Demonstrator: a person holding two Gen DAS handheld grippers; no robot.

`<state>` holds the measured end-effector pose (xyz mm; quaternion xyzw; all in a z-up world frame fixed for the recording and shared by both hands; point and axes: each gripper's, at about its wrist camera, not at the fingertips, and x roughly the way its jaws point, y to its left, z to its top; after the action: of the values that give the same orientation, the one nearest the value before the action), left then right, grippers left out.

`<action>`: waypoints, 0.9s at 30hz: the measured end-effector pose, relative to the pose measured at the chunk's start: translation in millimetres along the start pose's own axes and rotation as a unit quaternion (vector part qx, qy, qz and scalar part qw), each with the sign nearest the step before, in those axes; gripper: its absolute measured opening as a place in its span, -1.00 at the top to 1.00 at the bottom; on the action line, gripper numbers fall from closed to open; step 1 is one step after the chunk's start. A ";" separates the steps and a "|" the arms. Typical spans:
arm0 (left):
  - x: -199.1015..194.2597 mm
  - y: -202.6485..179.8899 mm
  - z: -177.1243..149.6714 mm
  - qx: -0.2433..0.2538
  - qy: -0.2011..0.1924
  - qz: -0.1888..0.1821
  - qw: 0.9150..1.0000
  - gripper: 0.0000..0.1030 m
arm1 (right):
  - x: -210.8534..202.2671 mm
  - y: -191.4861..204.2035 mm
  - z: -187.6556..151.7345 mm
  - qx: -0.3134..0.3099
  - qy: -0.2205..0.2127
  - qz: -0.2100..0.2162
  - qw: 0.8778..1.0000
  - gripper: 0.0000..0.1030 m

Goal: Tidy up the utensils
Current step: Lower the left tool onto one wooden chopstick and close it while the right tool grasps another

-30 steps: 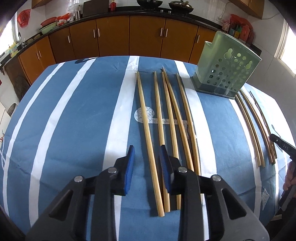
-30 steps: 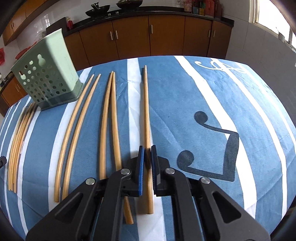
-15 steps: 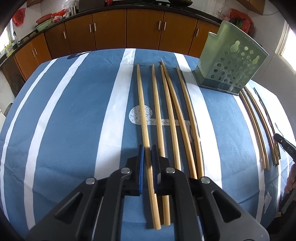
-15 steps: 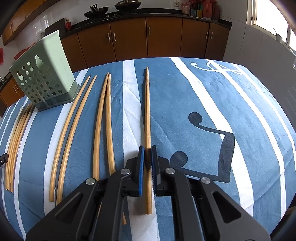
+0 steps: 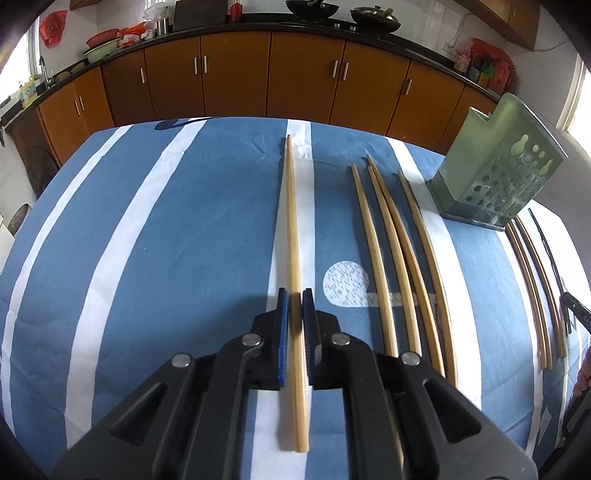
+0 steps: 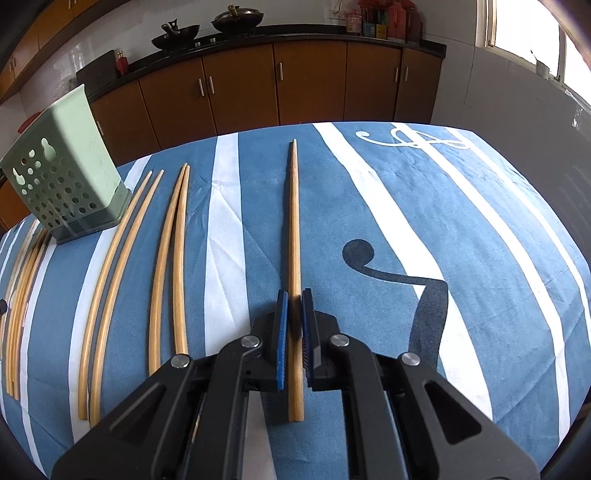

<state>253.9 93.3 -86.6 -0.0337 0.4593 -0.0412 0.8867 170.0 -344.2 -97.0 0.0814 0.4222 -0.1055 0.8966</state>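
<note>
Each chopstick (image 5: 293, 236) (image 6: 294, 236) runs lengthwise up mid-frame, clamped near its thick end by the left gripper (image 5: 293, 317) and right gripper (image 6: 293, 317), with the green holder (image 5: 496, 166) (image 6: 64, 173) upper right and upper left respectively.

Brown cabinets (image 5: 236, 77) behind a blue-and-white striped tablecloth (image 5: 166, 240); woks (image 6: 238, 16) on the counter.
</note>
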 end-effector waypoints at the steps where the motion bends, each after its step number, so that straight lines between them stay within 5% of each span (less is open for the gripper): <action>1: -2.6 -0.2 -3.1 0.001 -0.001 -0.002 1.000 0.77 | -1.1 -0.5 -1.5 0.001 0.000 0.002 1.000 0.84; 20: -28.8 -6.5 -38.0 0.032 -0.007 0.014 0.999 0.85 | -31.2 -7.7 -18.5 0.011 -0.015 0.015 1.000 0.86; 27: -70.9 -3.5 -19.1 0.027 -0.077 0.012 0.997 0.85 | -74.4 -15.8 -4.4 0.016 -0.075 0.020 0.997 0.86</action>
<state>197.4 96.8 -39.7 -0.0068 0.3889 -0.0400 0.9204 116.4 -349.5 -43.1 0.0956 0.3504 -0.0997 0.9263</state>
